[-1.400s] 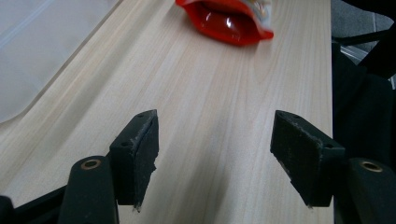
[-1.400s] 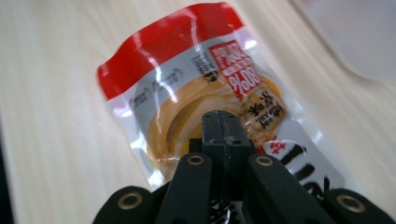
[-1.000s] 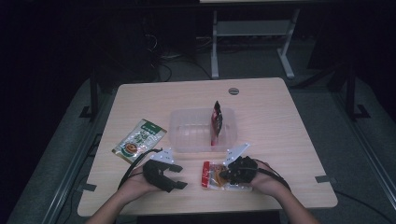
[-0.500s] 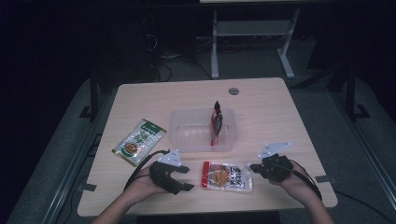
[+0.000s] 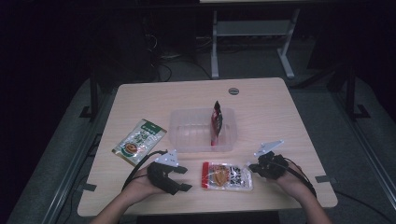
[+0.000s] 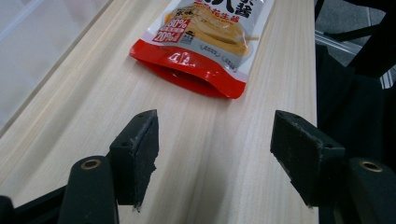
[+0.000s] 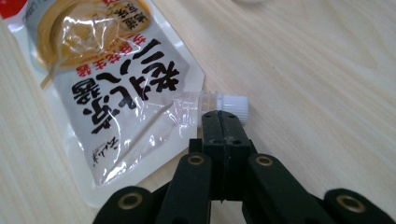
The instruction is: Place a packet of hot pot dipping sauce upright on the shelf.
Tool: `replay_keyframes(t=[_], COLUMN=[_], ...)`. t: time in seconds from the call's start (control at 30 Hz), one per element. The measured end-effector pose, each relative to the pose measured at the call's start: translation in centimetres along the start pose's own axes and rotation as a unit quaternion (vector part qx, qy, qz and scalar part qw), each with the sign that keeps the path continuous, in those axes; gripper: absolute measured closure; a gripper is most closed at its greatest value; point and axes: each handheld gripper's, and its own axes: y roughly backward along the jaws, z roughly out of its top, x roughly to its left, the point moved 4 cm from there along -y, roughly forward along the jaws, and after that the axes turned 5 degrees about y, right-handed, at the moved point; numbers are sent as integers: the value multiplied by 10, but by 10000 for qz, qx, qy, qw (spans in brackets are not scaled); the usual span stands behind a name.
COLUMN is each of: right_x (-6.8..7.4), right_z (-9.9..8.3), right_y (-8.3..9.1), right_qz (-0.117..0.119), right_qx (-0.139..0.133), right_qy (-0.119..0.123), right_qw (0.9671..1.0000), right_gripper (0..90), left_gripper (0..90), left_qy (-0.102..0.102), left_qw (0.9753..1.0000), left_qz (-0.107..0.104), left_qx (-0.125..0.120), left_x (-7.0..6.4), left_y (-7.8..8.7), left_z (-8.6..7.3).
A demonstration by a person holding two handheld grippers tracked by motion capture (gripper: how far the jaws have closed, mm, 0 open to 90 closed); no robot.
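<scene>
Left gripper (image 6: 215,154): mine, jaws spread wide, nothing in them, sitting low over the table (image 5: 280,107) near my edge.

Right gripper (image 7: 223,122): jaws pressed together, empty as far as I can see. The tips sit just beside the pouch's cap, maybe touching it, can't say for sure.

Pouch (image 5: 227,175): flat on the table between my two grippers. From the left gripper it's straight ahead, red bottom end (image 6: 189,74) pointing at me, a little way off the open jaws. From the right gripper it's ahead and to the left.

Cap (image 7: 228,103): small white screw cap on a short spout at the pouch's corner, right in front of the closed right jaws.

How it'll handle (my guess): soft and floppy, glossy film so probably slippery, contents look like a paste that will slosh around. Doesn't look heavy. Not really fragile, but I wouldn't squeeze the belly hard.

Where I'd grab: the spout just under the cap looks like the only stiff bit, so that with the right. Otherwise the flat sealed red edge with the left, since it's thin enough for the jaws to get around.

Other stuff: clear bin (image 5: 187,135) further out past the pouch with a red packet (image 5: 216,122) standing on edge inside, and a green packet (image 5: 139,141) ahead of my left gripper, off to the left.
</scene>
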Motion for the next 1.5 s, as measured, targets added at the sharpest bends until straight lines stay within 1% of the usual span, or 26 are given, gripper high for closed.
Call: replay_keyframes(t=[0.13,0.2,0.23,0.3,0.43,0.47,0.5,0.57,0.63,0.67,0.73,0.8,0.87,0.93,0.97,1.07,1.1,1.13,1.17,1.23,1.27,1.3,1.33,1.43,1.47,1.5], right_x=[-3,-4,-3,-2,-1,-1,1,3,5,6,8,9,9,7,7,5,5,4,4,3,3,2,2,1,1,0], right_z=[4,7,9,12,24,27,31,38,43,45,49,52,54,55,55,52,51,49,47,42,39,36,32,23,19,16], right_y=[-4,-6,-7,-10,-16,-18,-20,-24,-28,-29,-31,-32,-31,-28,-27,-21,-18,-16,-13,-8,-5,-3,-1,5,7,9], right_qz=[41,130,125,157,222,252,315,356,432,457,501,507,571,567,582,514,512,490,463,453,459,504,473,401,361,303], right_qx=[-47,-68,-72,-95,-155,-167,-185,-199,-210,-214,-204,-210,-278,-355,-357,-478,-493,-567,-566,-633,-636,-644,-631,-628,-643,-638], right_qy=[-54,-33,-16,60,198,257,232,353,417,445,490,560,525,485,470,395,343,338,248,165,73,-3,-61,-241,-280,-384], right_qw=[10000,9999,9999,9998,9994,9992,9991,9985,9980,9977,9973,9969,9966,9966,9966,9967,9969,9966,9970,9968,9969,9967,9969,9969,9969,9968], right_gripper=[900,900,900,900,899,900,900,900,900,900,900,900,899,899,898,772,728,683,669,624,601,581,571,511,497,477], left_gripper=[321,321,321,321,321,321,320,321,321,321,321,323,330,348,356,428,456,498,524,609,647,694,738,852,871,889], left_qy=[27,56,54,29,166,165,196,255,307,285,349,352,380,469,477,511,473,500,508,440,388,358,309,275,280,298], left_qw=[10000,10000,10000,9999,9997,9996,9995,9993,9989,9988,9984,9981,9978,9973,9972,9970,9973,9972,9973,9979,9980,9983,9986,9991,9991,9992], left_qz=[33,62,73,122,183,211,237,282,352,394,441,495,530,542,539,500,500,496,462,385,398,355,326,249,215,173], left_qx=[12,-2,-4,7,-43,-48,-54,-56,-99,-72,-88,-84,-103,-176,-183,-295,-274,-260,-276,-295,-301,-295,-276,-202,-215,-206], left_x=[1,0,0,1,-2,-2,-2,-3,-3,-2,-3,-4,-5,-6,-6,-5,-5,-5,-5,-6,-7,-8,-8,-10,-10,-11], left_y=[2,4,4,6,10,11,12,15,18,20,23,25,27,28,29,27,26,25,23,20,18,16,15,10,8,6], left_z=[-3,-4,-5,-7,-11,-12,-14,-17,-20,-21,-23,-25,-26,-25,-24,-17,-15,-12,-9,-3,-1,2,4,9,11,13])
